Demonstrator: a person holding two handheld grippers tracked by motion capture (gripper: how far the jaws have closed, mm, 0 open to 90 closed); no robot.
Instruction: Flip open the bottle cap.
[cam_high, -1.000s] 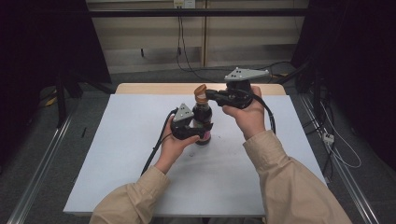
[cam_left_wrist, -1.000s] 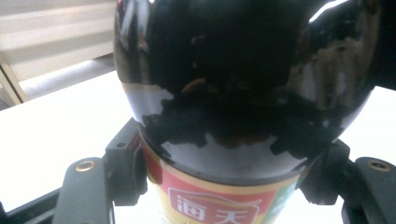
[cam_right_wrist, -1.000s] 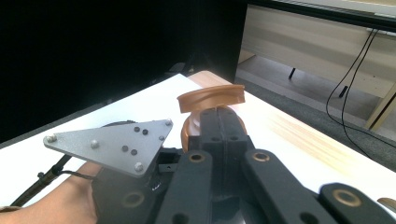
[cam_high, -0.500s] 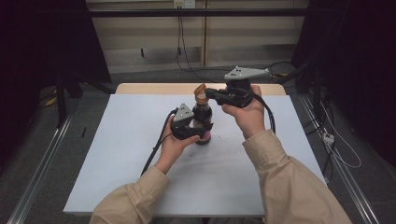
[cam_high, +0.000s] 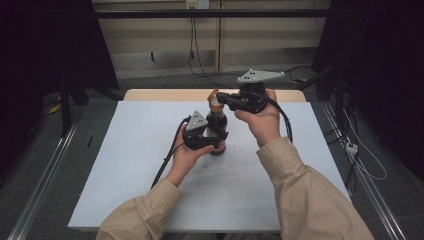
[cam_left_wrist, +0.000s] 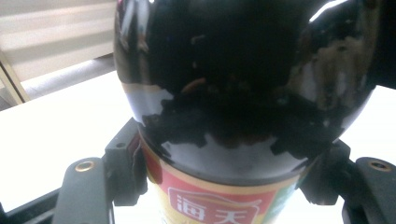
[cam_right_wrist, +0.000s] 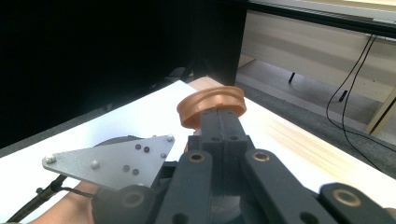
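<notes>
High view: a dark sauce bottle (cam_high: 218, 131) stands upright near the middle of the frame on the pale sheet covering the counter (cam_high: 125, 165), a strip of bare wood showing along the counter's far edge. The left gripper (cam_high: 212, 141) comes in from the lower left, held in the person's left hand (cam_high: 187, 152), and its fingers clamp the bottle's lower body just above the pink base. The right gripper (cam_high: 220, 96) reaches in from the right at the top of the bottle, held in the right hand (cam_high: 262, 120), with its grey three-cornered plate (cam_high: 260, 75) uppermost. Its fingers are closed on the orange-brown cap (cam_high: 214, 102), whose flip lid stands tilted up. Both tan sleeves (cam_high: 305, 195) enter from the bottom edge, and a black cable (cam_high: 167, 157) trails from the left gripper toward the lower left.

Left gripper view: the glossy black bottle (cam_left_wrist: 243, 74) takes up most of the frame, its red and yellow label (cam_left_wrist: 210, 205) at the bottom centre, and the two fingers (cam_left_wrist: 123, 170) press against its sides at lower left and lower right.

Right gripper view: the fingers (cam_right_wrist: 224, 126) lie together in the centre of the frame, pinching the rim of the round cap (cam_right_wrist: 210, 105). The left gripper's grey plate (cam_right_wrist: 112, 161) sits at lower left, over the white counter (cam_right_wrist: 140, 114).
</notes>
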